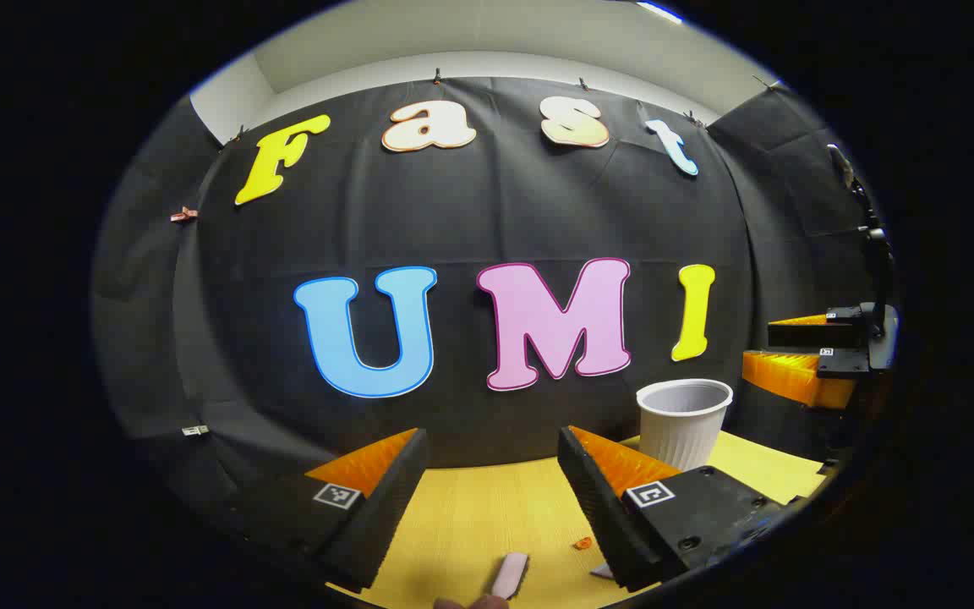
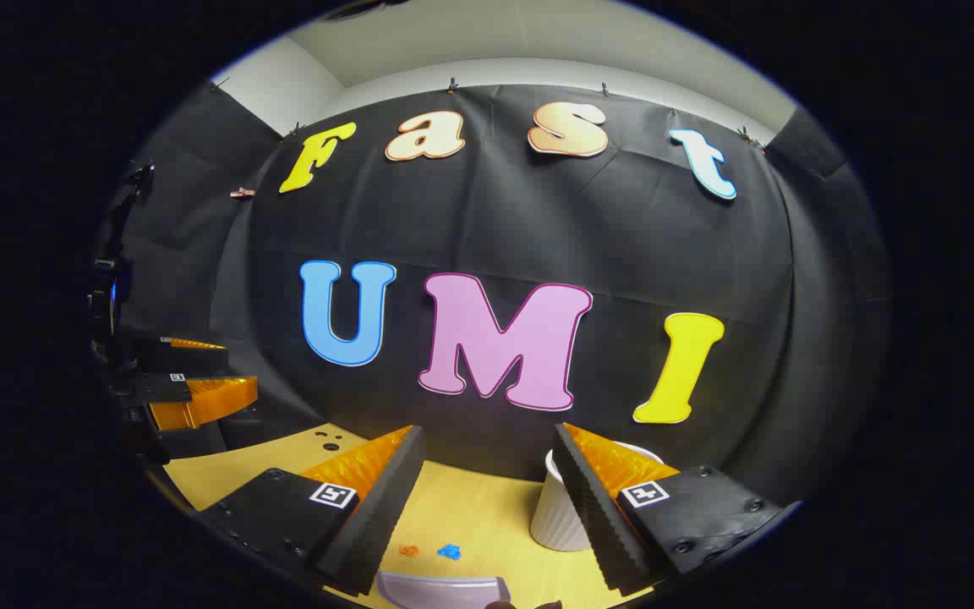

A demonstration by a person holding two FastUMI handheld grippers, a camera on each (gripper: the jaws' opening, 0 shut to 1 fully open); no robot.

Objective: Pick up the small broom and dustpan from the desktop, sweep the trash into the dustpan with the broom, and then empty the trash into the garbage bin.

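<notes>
step in hand: judged as the very start; neither tool is picked up yet, both grippers hang above the yellow surface [image 1: 470, 516]
left gripper [image 1: 491, 486]: fingers spread wide apart, nothing between them; the right gripper [image 1: 817, 355] shows at the far right of the left gripper view, off the surface
right gripper, own view [image 2: 487, 486]: fingers wide apart, gripping nothing; the left gripper [image 2: 187, 385] shows at the left edge
dustpan [image 2: 443, 589]: probably the pale curved shape at the bottom edge of the right gripper view, just below the fingers; cut off, so not certain
broom [image 1: 510, 575]: perhaps the pale pinkish piece low in the left gripper view; too little visible to be sure
trash: small orange scrap [image 2: 408, 551] and blue scrap [image 2: 450, 551] lying near each other on the surface, just beyond the dustpan
garbage bin [image 1: 684, 421]: white ribbed cup-shaped bin, upright, toward the back right
next move calls for: lowering each gripper onto its tool's handle and closing firmly before any sweeping
</notes>
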